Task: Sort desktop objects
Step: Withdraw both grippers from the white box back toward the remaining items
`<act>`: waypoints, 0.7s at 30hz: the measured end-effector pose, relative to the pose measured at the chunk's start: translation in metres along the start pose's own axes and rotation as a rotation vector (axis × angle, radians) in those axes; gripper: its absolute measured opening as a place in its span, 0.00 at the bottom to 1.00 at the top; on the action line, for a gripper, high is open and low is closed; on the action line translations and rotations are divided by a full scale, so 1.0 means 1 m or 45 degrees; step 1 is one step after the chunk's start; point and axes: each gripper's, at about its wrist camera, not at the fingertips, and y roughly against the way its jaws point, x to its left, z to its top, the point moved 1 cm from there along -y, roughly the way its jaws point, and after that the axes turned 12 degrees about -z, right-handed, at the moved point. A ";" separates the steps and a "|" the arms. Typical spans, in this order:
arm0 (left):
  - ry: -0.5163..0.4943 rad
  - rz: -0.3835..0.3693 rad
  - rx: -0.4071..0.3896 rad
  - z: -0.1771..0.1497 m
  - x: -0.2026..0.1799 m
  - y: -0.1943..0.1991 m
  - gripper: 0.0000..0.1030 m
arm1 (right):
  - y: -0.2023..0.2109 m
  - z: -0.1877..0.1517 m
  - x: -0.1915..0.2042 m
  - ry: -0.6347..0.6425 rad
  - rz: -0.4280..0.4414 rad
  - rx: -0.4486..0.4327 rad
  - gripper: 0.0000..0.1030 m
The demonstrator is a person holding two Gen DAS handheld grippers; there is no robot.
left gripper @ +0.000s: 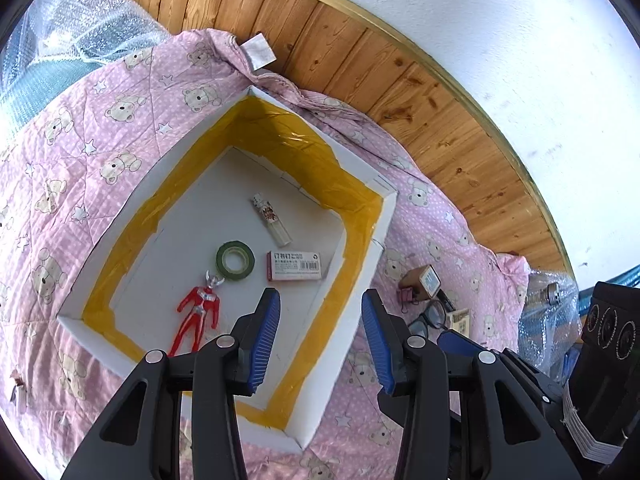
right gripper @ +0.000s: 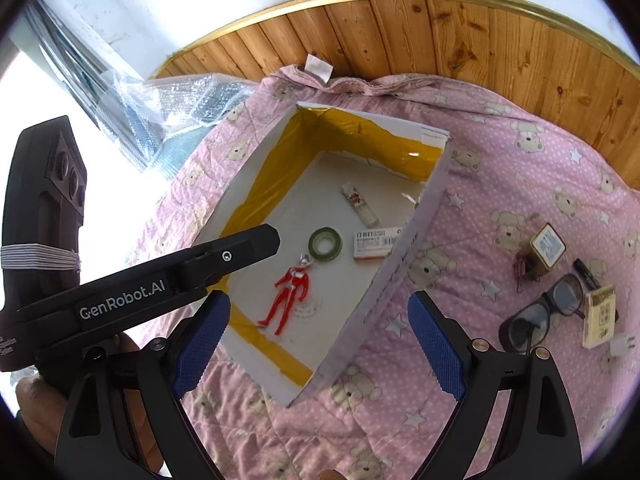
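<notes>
Both tongs stand apart and empty: the left gripper (left gripper: pixel 320 300) at the bottom centre of its view, over the white box (left gripper: pixel 362 276); the right gripper (right gripper: pixel 318 312) likewise. Inside the box lie a red toy figure (left gripper: pixel 199 312), green tape roll (left gripper: pixel 235 260), staple box (left gripper: pixel 295 265) and what looks like a lighter (left gripper: pixel 271 218). At right, glasses (right gripper: pixel 544 312) lie on the pink quilt (right gripper: pixel 520 168).

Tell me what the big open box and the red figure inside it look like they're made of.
The box looks like white foam board or coated cardboard: thick matte walls, with glossy yellow tape lining the inside and catching glare. The red figure looks like moulded plastic, shiny red with silver parts.
</notes>
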 end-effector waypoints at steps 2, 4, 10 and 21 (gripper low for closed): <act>-0.006 0.000 0.001 -0.005 -0.004 0.002 0.43 | 0.005 -0.005 -0.002 0.001 0.000 -0.007 0.89; -0.012 0.001 0.002 -0.010 -0.008 0.005 0.43 | 0.009 -0.012 -0.003 0.002 0.001 -0.011 0.89; -0.031 0.008 0.001 -0.025 -0.019 0.013 0.43 | 0.020 -0.030 -0.008 -0.009 0.001 -0.019 0.89; -0.101 0.010 0.012 -0.052 -0.046 0.029 0.43 | 0.040 -0.062 -0.011 -0.030 0.019 -0.033 0.89</act>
